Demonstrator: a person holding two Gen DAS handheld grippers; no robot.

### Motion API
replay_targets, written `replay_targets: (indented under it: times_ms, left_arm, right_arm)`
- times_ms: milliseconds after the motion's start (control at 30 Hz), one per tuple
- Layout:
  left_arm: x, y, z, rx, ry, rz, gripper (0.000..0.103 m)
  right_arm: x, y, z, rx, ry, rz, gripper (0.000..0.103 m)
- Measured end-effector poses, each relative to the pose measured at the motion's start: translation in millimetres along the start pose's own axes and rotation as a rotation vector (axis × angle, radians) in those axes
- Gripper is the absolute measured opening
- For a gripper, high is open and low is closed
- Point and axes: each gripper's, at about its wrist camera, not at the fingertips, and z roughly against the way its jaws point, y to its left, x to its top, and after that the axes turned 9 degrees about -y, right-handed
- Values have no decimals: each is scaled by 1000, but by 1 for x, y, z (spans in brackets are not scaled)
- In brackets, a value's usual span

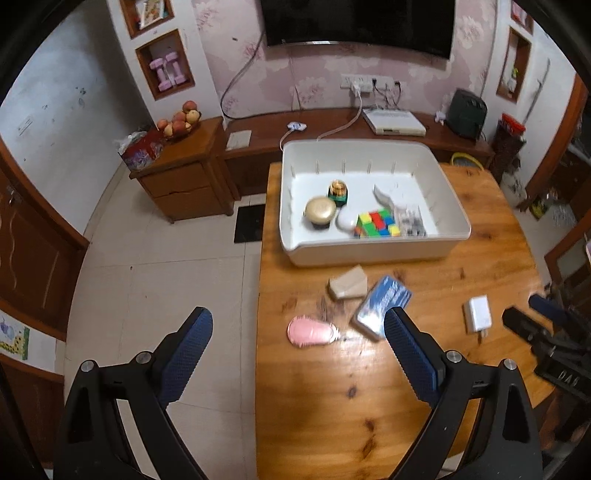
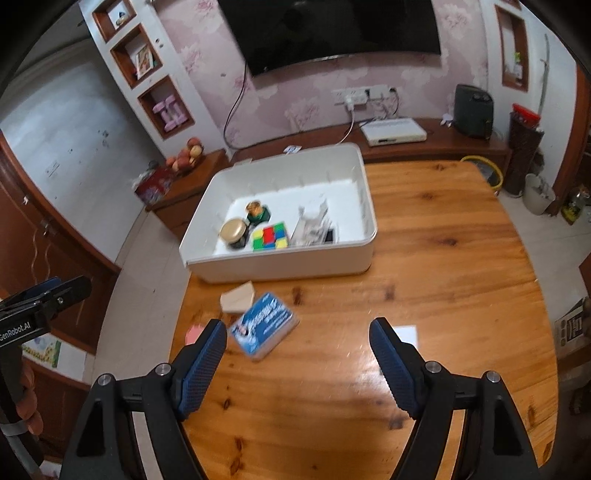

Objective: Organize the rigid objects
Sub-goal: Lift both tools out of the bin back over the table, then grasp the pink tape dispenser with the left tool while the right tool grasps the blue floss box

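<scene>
A wall papered in pale pink floral print (image 1: 325, 81) carries a dark flat television (image 1: 358, 22) with a cable hanging from it. A long low wooden console (image 1: 332, 129) runs beneath, bearing a white set-top box (image 1: 393, 122) and a dark green appliance (image 1: 467, 110). To its left a wooden cabinet (image 1: 177, 177) holds a bowl of fruit (image 1: 181, 120). Recessed wall niches (image 1: 164, 62) sit in the white wall, one with pink dumbbells (image 1: 166, 72). The floor is pale tile (image 1: 155, 280). The wooden surface (image 1: 369, 387) shines under overhead light.
</scene>
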Motion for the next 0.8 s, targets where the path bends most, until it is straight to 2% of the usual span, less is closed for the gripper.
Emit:
replay_targets:
  times_ms: [233, 467, 700, 800]
  left_arm:
    - [-34, -12, -29, -38, 88, -149, 95]
    - [-61, -19, -67, -129, 172, -334, 95]
    - [-60, -10, -114, -201, 218, -471, 95]
    - [-57, -4, -130, -267, 226, -507, 95]
  right_arm:
    - [-13, 4, -5, 19, 28, -15, 80]
    - [-21, 13, -26, 4, 83, -54, 80]
    - [-26, 27, -58, -57, 145, -131, 80]
    - [-27, 35, -83, -97, 183, -179, 80]
